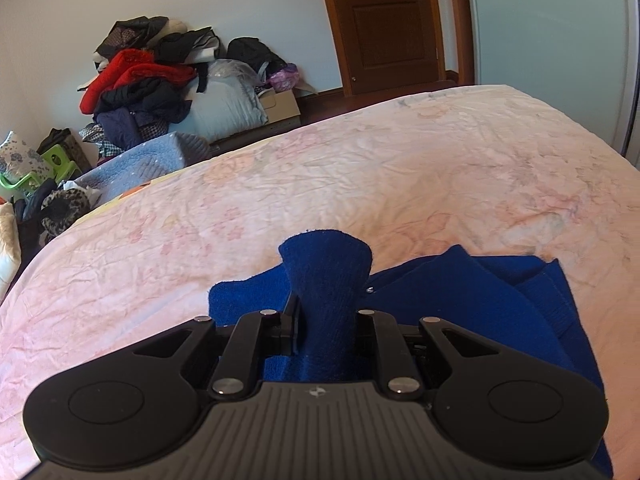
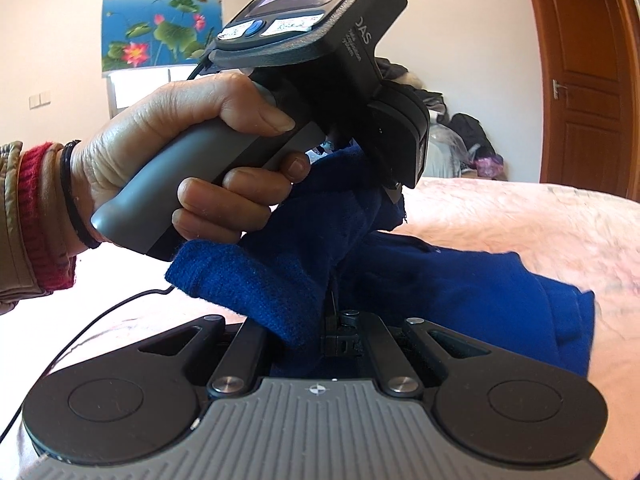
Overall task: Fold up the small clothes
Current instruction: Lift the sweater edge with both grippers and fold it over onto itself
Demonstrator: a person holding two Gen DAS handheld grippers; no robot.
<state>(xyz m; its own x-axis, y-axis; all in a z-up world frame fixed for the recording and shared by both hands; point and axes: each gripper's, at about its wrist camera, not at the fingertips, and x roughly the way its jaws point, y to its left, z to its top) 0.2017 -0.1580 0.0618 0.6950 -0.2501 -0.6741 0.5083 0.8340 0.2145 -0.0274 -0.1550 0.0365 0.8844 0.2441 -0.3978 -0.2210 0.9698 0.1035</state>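
So the thing getting folded is a dark blue knit garment (image 1: 472, 300), kinda fuzzy, sitting bunched up on the pink floral bedspread (image 1: 360, 184) in the lower middle of the left wrist view. Looks like a small sweater, with thick overlapping folds off to the right.

The left gripper (image 1: 326, 320) has its jaws pinched on a chunk of the fabric, which pokes up between them like a little flared tube. The right gripper (image 2: 340, 332) also looks clamped on the knit, with a ribbed cuff draped over its left side.

In the right wrist view the left hand (image 2: 168, 160) wraps the grey handle in the upper left. A clothes pile (image 1: 148, 76) sits in the upper left of the left wrist view.
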